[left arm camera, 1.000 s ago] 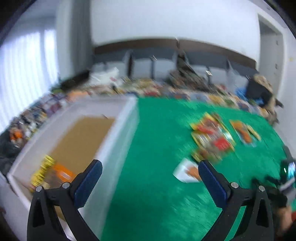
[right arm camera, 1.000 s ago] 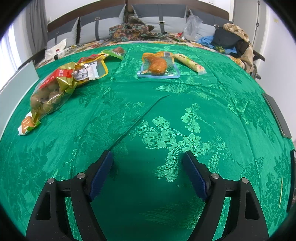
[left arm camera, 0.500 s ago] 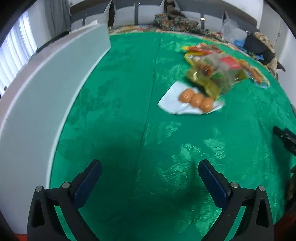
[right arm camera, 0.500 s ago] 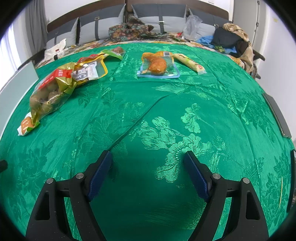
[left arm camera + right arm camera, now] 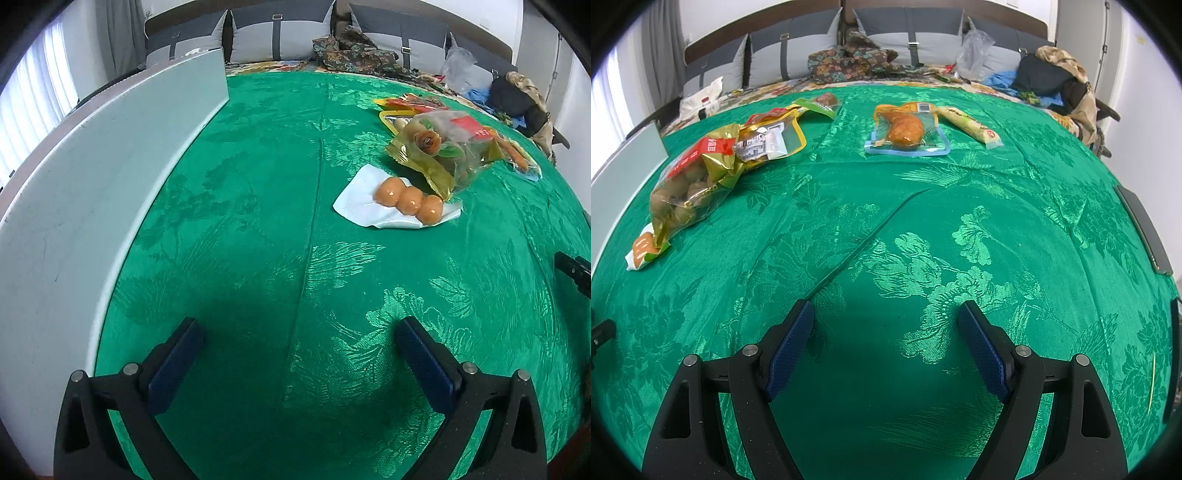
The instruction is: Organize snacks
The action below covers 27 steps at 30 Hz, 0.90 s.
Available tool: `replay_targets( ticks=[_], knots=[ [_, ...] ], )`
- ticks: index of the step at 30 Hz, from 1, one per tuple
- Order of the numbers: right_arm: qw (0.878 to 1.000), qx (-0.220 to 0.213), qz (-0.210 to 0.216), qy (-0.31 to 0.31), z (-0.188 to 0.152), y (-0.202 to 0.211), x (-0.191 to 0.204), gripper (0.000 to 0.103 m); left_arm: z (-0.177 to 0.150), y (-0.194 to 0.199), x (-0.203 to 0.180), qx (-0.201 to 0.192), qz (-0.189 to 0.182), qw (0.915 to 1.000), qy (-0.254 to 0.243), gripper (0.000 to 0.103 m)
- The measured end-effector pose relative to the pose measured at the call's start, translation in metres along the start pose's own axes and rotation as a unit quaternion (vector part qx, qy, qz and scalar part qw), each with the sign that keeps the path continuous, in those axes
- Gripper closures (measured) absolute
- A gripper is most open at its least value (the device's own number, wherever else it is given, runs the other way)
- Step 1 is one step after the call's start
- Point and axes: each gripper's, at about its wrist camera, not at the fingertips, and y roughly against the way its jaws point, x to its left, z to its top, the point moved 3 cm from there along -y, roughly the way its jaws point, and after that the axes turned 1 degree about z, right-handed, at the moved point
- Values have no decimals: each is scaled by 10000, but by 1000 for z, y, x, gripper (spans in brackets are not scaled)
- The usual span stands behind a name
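Observation:
Snack packs lie on a green cloth. A white pack with three orange balls [image 5: 400, 201] lies ahead of my left gripper [image 5: 299, 332], which is open and empty, low over the cloth. A gold bag of round snacks [image 5: 447, 151] lies behind it, and it also shows in the right wrist view [image 5: 698, 181]. My right gripper [image 5: 886, 314] is open and empty. Far ahead of it lie a clear pack with a chicken leg [image 5: 905, 129] and a long stick pack [image 5: 969, 123].
A white box wall [image 5: 92, 192] runs along the left of the cloth. A small green pack [image 5: 822, 103] lies at the far side. A dark flat device [image 5: 1145, 229] sits at the right edge. Cushions and clothes lie behind the table.
My left gripper has swung from over the white box down and right to the cloth, facing the white pack. My right gripper has barely moved.

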Motion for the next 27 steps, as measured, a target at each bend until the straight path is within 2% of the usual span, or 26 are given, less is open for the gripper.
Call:
replay_targets(
  ticks=[10,13,16,18,21,24,27],
  knots=[
    [10000,4,2,-1,0,0,0,20,-3,-10,3,-85,10,10000,34,0],
    [10000,4,2,-1,0,0,0,20,0,-11,0,126,72,9998,131,0],
    [10000,5,3,-2,0,0,0,20,3,-11,-2,553,111,9980,269,0],
    [10000,6,4,-1,0,0,0,19,6,-11,-8,724,-97,9969,296,0],
    [10000,7,14,-4,0,-1,-1,19,15,-9,-15,822,-680,9928,541,0],
    [10000,8,16,-7,0,-1,-1,19,30,-15,-25,915,-883,9894,703,0],
    [10000,9,16,-7,0,-1,-1,19,56,-21,-41,866,-915,9897,678,0]
  ],
)
